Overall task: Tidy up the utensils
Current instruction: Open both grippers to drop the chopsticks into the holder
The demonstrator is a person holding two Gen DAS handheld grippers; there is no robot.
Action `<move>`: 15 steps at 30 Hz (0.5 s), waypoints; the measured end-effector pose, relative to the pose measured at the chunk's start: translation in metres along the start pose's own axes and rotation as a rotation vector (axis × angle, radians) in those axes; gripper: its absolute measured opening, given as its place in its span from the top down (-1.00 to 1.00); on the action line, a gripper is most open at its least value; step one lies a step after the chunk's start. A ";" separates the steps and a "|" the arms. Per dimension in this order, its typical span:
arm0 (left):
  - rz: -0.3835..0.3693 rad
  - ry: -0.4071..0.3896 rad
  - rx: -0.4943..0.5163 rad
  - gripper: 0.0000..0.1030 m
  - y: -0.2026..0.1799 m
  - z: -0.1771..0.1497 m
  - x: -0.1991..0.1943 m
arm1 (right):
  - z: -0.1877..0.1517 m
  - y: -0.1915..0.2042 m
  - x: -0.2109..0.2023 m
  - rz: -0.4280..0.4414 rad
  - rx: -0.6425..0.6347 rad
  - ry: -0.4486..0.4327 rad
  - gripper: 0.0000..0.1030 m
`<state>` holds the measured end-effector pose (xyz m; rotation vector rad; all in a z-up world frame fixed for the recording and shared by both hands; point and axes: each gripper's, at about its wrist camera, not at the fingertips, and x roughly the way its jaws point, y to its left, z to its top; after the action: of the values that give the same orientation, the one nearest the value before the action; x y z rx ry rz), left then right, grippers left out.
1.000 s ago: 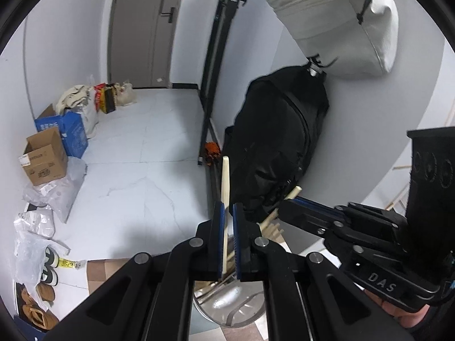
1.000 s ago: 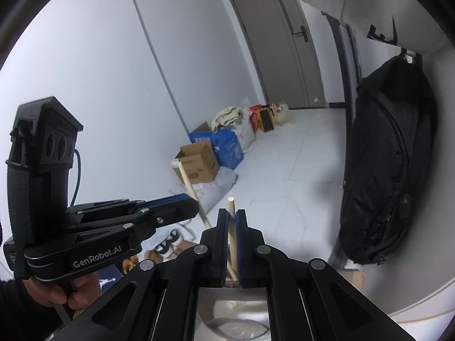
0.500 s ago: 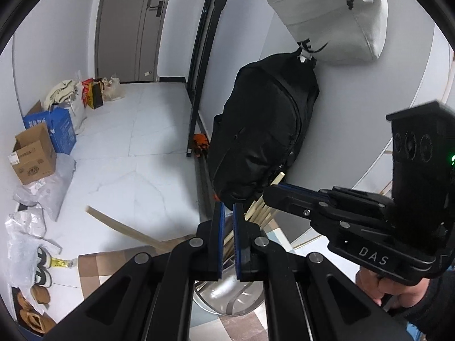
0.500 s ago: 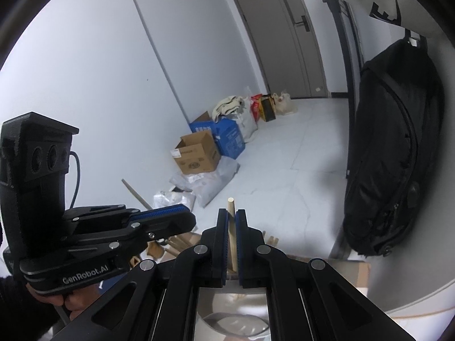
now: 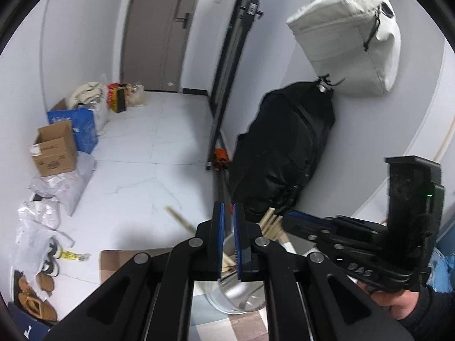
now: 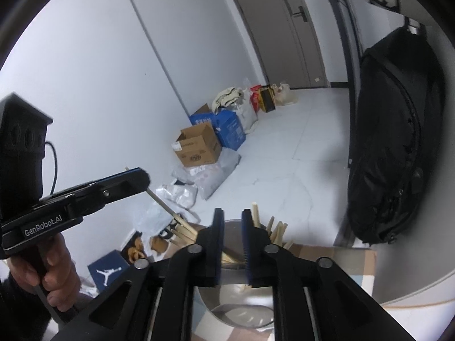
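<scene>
Both grippers over steel cup [image 6: 241,309] holding wooden chopsticks [image 6: 277,231]. Left gripper [image 5: 229,238] jaws slightly apart, empty. Right gripper [image 6: 231,244] jaws apart, empty. White tile floor [image 5: 148,153], cardboard box [image 5: 54,149], black backpack [image 5: 281,153] on wall, grey door [image 5: 156,28].

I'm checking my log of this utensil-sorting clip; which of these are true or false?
1. Several wooden sticks stand in the metal container. True.
2. The right gripper is clamped on a stick. False: its jaws stand apart with nothing between them.
3. A black bag hangs against the wall. True.
4. The door at the end of the hall stands open. False: it is shut.
5. The cardboard box on the floor is taped closed. False: its flaps are open.
</scene>
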<state>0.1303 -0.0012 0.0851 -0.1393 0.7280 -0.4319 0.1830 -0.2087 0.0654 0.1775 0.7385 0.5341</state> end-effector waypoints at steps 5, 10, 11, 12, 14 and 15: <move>0.053 -0.059 -0.054 0.13 0.010 -0.006 -0.017 | -0.003 0.001 -0.023 -0.001 0.018 -0.057 0.32; 0.103 -0.105 -0.101 -0.03 0.017 -0.011 -0.032 | -0.010 0.005 -0.047 0.000 0.015 -0.109 0.03; 0.107 -0.110 -0.111 -0.06 0.018 -0.012 -0.034 | -0.011 0.005 -0.051 0.000 0.015 -0.119 -0.04; 0.116 -0.113 -0.119 -0.13 0.019 -0.013 -0.036 | -0.013 0.006 -0.056 0.001 0.015 -0.133 -0.07; 0.140 -0.121 -0.122 -0.16 0.018 -0.017 -0.040 | -0.017 0.007 -0.063 0.001 0.015 -0.151 -0.24; 0.145 -0.122 -0.122 -0.16 0.017 -0.019 -0.042 | -0.019 0.007 -0.067 -0.002 0.019 -0.161 -0.28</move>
<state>0.0956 0.0325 0.0922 -0.2236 0.6394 -0.2382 0.1259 -0.2380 0.0935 0.2343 0.5865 0.5047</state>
